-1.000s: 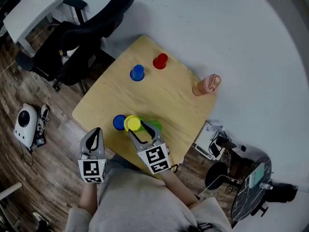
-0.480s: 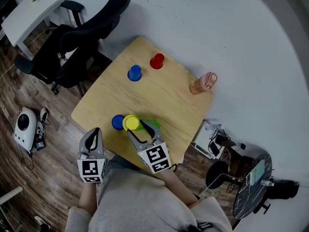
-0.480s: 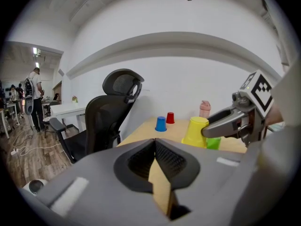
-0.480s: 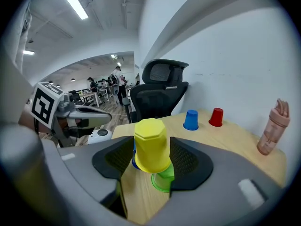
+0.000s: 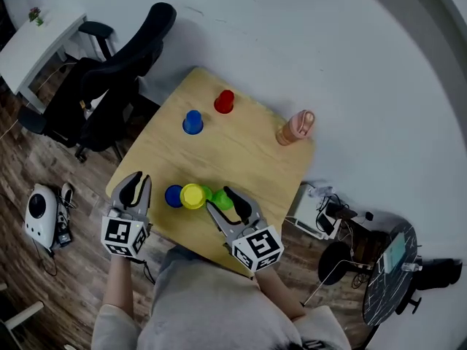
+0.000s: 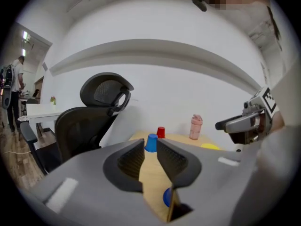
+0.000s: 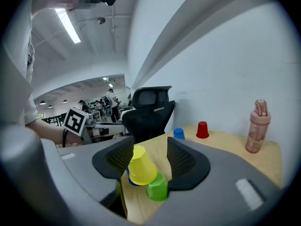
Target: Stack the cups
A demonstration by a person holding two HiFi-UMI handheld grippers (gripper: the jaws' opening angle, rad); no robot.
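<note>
Both claws are coming up closer since a moment ago. The left claw [image 5: 139, 182] has just been opening a tiny crack, and nothing is in it. The right claw [image 7: 150, 147] is standing wide open around the yellow cup [image 5: 193, 195], not squeezing it.

These cups are looking light, thin and bendy, so I think soft squeezing on the sides is best.

A blue cup [image 5: 174, 195] and a green cup [image 5: 221, 199] are sitting right beside the yellow cup on the table [image 5: 241, 159]. The far blue cup [image 5: 193, 122] and the red cup [image 5: 224, 101] are sitting well beyond it.

Only the head view is showing all five cups. Only the right gripper view is showing the yellow cup between the jaws.

- Square light wooden table [image 5: 241, 155], centre of the head view.
- Pink plastic drink bottle [image 5: 295, 127], upright at the table's two o'clock corner.
- Black mesh office chair [image 5: 109, 86], just beside the table at ten o'clock.
- White desk [image 5: 36, 46], further out at ten o'clock.
- White rounded device [image 5: 38, 214], on the wood floor at eight o'clock.
</note>
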